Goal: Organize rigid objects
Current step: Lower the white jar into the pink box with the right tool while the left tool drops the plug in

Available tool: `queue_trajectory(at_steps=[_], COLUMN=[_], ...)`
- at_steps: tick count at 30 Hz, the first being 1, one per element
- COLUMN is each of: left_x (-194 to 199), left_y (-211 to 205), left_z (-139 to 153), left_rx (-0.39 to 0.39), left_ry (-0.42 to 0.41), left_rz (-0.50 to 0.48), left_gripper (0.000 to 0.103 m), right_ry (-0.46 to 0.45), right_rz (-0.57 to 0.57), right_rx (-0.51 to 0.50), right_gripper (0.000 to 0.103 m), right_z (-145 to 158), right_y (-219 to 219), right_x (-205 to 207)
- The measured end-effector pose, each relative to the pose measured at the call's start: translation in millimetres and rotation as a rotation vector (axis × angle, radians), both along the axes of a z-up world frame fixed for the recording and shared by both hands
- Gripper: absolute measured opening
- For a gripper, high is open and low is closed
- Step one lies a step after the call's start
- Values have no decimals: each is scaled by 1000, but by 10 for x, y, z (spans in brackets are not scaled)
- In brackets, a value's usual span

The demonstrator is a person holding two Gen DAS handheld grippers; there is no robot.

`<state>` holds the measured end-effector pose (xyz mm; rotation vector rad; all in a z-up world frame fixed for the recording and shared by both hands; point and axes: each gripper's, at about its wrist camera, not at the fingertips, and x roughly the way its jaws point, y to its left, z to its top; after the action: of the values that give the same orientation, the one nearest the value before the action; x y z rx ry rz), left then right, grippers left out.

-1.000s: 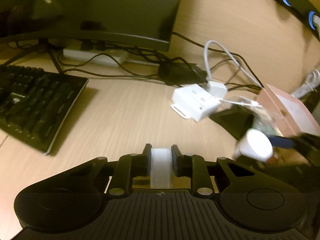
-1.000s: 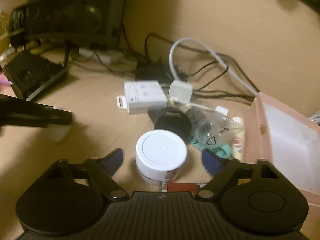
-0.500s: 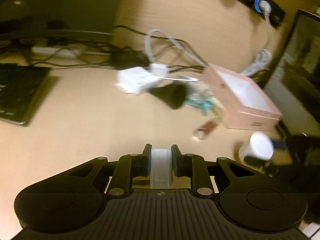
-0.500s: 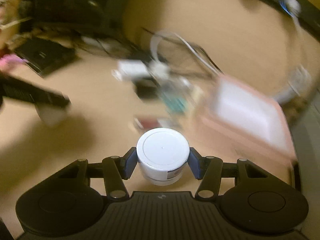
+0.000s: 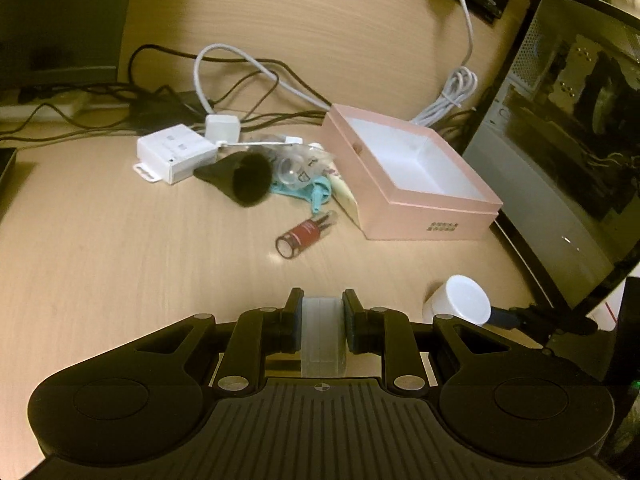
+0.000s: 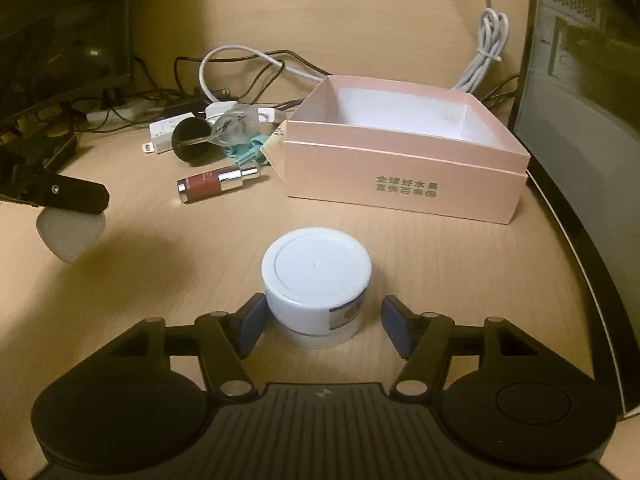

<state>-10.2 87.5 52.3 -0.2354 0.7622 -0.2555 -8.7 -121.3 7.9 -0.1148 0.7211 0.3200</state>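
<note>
Flanking the white jar [image 6: 316, 280], right tool [image 6: 320, 326] faces pink box [image 6: 404, 168].

Monitor [image 5: 60, 16] cut off by top & left edges in left wrist view; PC case [image 5: 568, 128] runs off the right edge. Translucent piece [image 5: 322, 334] in left hand-held gripper [image 5: 322, 320]: lower part hidden behind gripper body, so can't tell what it is. White jar [image 5: 460, 300] partly covered by the same body. Clear plastic bag [image 6: 232, 130] contents too small/blurry to ID. Cream tube [image 6: 274, 146] mostly hidden behind pink box [image 6: 400, 176]. Jar label [image 6: 346, 314] unreadable. Keyboard [image 5: 6, 164] barely a corner at left edge.
</note>
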Motion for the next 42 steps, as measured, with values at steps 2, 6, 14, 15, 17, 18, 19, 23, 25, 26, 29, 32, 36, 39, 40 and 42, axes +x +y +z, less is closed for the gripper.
queue_trajectory(at_steps=[2, 6, 14, 15, 17, 18, 19, 23, 25, 26, 29, 32, 36, 39, 40, 42], left_x=[-4, -2, -25, -35, -56, -71, -85, -114, -128, -133, -156, -120, 201, 602, 759, 1116], left_y=[4, 47, 28, 28, 38, 47, 60, 72, 38, 11, -91, -201, -397, -637, -715, -831], left_z=[9, 13, -72, -72, -63, -57, -55, -70, -76, -77, -66, -14, 267, 660, 808, 1001], left_rx=[2, -18, -50, -50, -49, -50, -50, -43, -28, -17, 18, 10, -41, -20, -19, -67], left_ry=[0, 1, 35, 36, 35, 33, 33, 46, 51, 55, 60, 63, 5, -119, -172, -237], left_rz=[1, 17, 18, 19, 23, 26, 29, 33, 19, 7, -45, -93, -165, -218, -220, -202], left_gripper=[24, 24, 24, 24, 24, 24, 24, 24, 24, 24, 24, 24, 24, 24, 24, 24], right_ry=[24, -16, -47, -51, -64, -66, -67, -53, -35, -26, 16, 13, -6, -61, -84, -121], right_rz=[44, 78, 91, 90, 75, 67, 65, 63, 58, 54, 43, 32, 18, -4, -10, -24], right_rx=[-29, -60, -102, -103, -110, -113, -110, -99, -89, -89, -86, -96, -59, -65, -69, -77], right_gripper=[53, 53, 33, 33, 39, 54, 68, 73, 72, 72, 55, 55, 55, 55, 55, 55], right_z=[59, 298, 434, 427, 415, 411, 406, 337, 291, 263, 243, 328, 516, 713, 783, 907], right_y=[6, -42, -25, -19, 4, 0, -10, -28, -16, -9, -14, -90, -274, -359, -385, -435], right_x=[4, -78, -27, -10, 2, -2, -12, 36, 127, 183, 298, 204, -17, -147, -182, -226])
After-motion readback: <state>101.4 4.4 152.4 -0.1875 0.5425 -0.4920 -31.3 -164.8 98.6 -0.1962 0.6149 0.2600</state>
